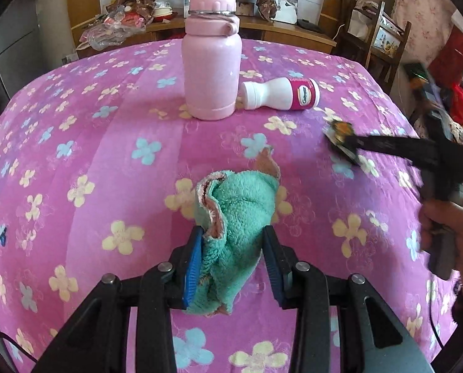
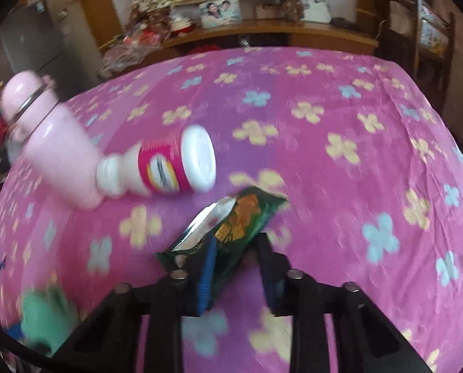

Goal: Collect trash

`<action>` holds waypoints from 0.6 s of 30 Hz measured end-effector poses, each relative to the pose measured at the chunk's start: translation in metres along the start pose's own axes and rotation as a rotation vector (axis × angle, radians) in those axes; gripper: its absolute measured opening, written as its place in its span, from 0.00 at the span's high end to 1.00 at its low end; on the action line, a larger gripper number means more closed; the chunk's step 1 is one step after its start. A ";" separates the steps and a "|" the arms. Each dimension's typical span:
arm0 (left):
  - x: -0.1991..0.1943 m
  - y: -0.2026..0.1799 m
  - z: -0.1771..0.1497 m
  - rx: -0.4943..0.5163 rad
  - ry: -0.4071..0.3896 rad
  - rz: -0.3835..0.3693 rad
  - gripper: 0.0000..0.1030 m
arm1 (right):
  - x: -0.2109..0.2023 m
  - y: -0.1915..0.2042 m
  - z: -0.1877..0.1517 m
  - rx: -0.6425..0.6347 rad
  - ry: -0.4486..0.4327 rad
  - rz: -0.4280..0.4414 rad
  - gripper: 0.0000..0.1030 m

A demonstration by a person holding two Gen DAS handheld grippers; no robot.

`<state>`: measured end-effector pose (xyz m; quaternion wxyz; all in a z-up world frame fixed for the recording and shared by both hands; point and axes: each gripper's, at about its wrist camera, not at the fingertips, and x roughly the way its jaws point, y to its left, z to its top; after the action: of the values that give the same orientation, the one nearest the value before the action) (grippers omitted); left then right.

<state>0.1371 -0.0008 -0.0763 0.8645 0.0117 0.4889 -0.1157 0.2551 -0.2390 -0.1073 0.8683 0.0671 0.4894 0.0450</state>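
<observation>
Left wrist view: the left gripper [image 1: 234, 242] has its jaws clamped on a bunched green cloth [image 1: 234, 217], which stands up between the blue pads above the pink flowered bedspread [image 1: 107, 161]. Beyond it a pink flask [image 1: 211, 59] stands upright on the bedspread. Just beside the flask's base, a small white bottle with a magenta label [image 1: 282, 94] lies on its side, neck toward the flask. At the right edge a hand [image 1: 448, 227] holds the right gripper [image 1: 340, 136], blurred, with a wrapper at its tip.

Right wrist view: the right gripper [image 2: 236, 248] has its jaws closed on a green snack wrapper [image 2: 231, 227], held near one end; the rest of the wrapper sticks out ahead, over the bedspread [image 2: 340, 118]. The white bottle [image 2: 169, 168] lies just beyond the wrapper's far end.
</observation>
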 end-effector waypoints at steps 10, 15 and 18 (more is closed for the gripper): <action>-0.025 -0.018 -0.040 0.002 0.057 -0.049 0.57 | -0.078 -0.036 -0.108 -0.140 0.200 0.158 0.78; -0.029 -0.023 -0.036 -0.006 0.026 -0.075 0.20 | -0.104 -0.038 -0.126 -0.054 0.125 0.163 0.76; -0.021 -0.031 -0.031 0.012 0.024 -0.047 0.20 | -0.098 -0.029 -0.131 -0.016 0.102 0.124 0.61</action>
<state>0.0945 -0.0226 -0.0717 0.8555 0.0067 0.4988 -0.1387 0.0922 -0.2723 -0.0964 0.8382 0.0878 0.5277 0.1060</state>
